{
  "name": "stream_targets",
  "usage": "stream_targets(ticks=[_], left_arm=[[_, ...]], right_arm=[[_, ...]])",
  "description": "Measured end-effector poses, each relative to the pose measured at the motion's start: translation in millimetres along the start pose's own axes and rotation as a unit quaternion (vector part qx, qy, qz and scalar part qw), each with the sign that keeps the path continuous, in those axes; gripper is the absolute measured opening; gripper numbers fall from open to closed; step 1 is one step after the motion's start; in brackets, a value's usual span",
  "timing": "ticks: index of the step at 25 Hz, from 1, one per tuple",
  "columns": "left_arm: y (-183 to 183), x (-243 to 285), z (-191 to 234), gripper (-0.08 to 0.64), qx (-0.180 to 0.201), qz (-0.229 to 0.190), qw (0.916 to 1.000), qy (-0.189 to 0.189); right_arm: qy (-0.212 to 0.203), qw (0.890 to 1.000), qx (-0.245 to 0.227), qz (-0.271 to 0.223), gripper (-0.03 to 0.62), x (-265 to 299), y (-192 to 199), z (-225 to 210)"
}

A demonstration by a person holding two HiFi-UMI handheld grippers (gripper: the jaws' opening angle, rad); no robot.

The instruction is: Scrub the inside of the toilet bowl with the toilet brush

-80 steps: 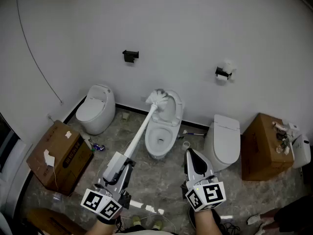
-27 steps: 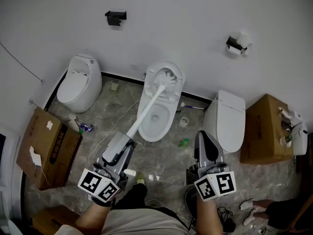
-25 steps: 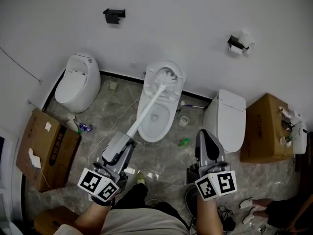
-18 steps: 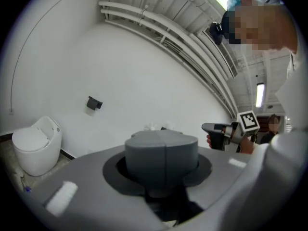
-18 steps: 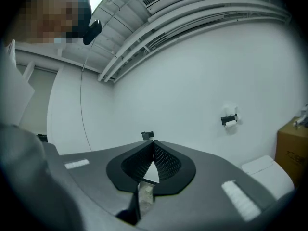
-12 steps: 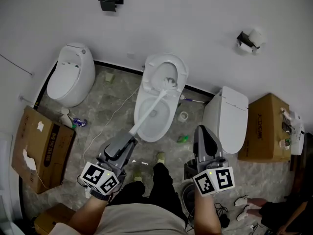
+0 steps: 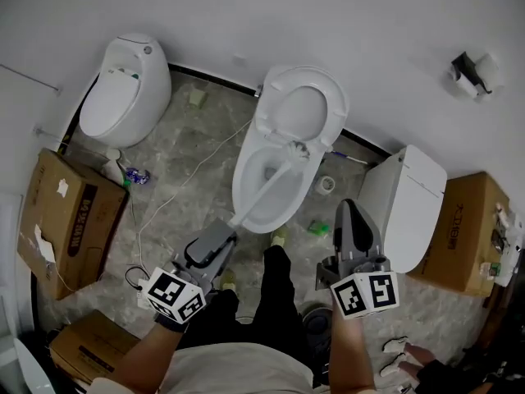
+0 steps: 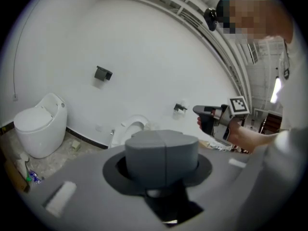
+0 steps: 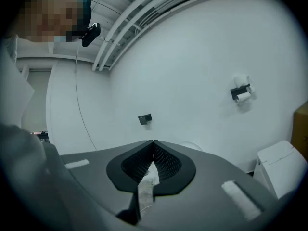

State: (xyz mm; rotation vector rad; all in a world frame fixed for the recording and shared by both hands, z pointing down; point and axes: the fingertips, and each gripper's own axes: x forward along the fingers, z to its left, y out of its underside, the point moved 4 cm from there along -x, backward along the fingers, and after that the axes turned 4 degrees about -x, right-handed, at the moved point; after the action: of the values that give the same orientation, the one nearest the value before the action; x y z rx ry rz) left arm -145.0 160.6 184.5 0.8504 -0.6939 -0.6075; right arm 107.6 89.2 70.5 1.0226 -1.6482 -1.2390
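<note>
The middle toilet (image 7: 246, 189) stands with its lid (image 7: 301, 109) raised. A white toilet brush (image 7: 267, 186) slants across the bowl, its bristle head (image 7: 298, 148) low at the bowl's back under the lid. My left gripper (image 7: 223, 235) is shut on the brush's handle near the bowl's front rim. In the left gripper view the grey handle end (image 8: 161, 154) fills the jaws of the left gripper (image 8: 162, 153), and the toilet's lid (image 8: 133, 127) shows beyond. My right gripper (image 7: 349, 208) hovers right of the bowl, shut and empty; its jaws meet in the right gripper (image 9: 153, 146) view.
A second toilet (image 7: 123, 84) stands at the left, a lidded one (image 7: 406, 203) at the right. Cardboard boxes (image 7: 61, 220) (image 7: 472, 228) flank them. A cable (image 7: 180, 183), a small roll (image 7: 326, 185) and a green scrap (image 7: 318, 228) lie on the floor. The person's legs (image 7: 271, 302) are below.
The person has stepped closer to the middle toilet. The brush head has come down from the raised lid into the back of the bowl. The right gripper stays shut beside it.
</note>
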Motion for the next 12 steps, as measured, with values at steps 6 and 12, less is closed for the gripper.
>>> stream_targets(ticks=[6,12], left_arm=[[47,58,34,0.153,-0.012,0.056,0.9981,-0.021],[111,100,72,0.153,-0.031,0.088,0.9954,-0.023]], right_arm=[[-0.019,0.999,0.009,0.031,0.012,59,54,-41],[-0.011,0.999,0.015,0.044,0.012,85,128,-63]])
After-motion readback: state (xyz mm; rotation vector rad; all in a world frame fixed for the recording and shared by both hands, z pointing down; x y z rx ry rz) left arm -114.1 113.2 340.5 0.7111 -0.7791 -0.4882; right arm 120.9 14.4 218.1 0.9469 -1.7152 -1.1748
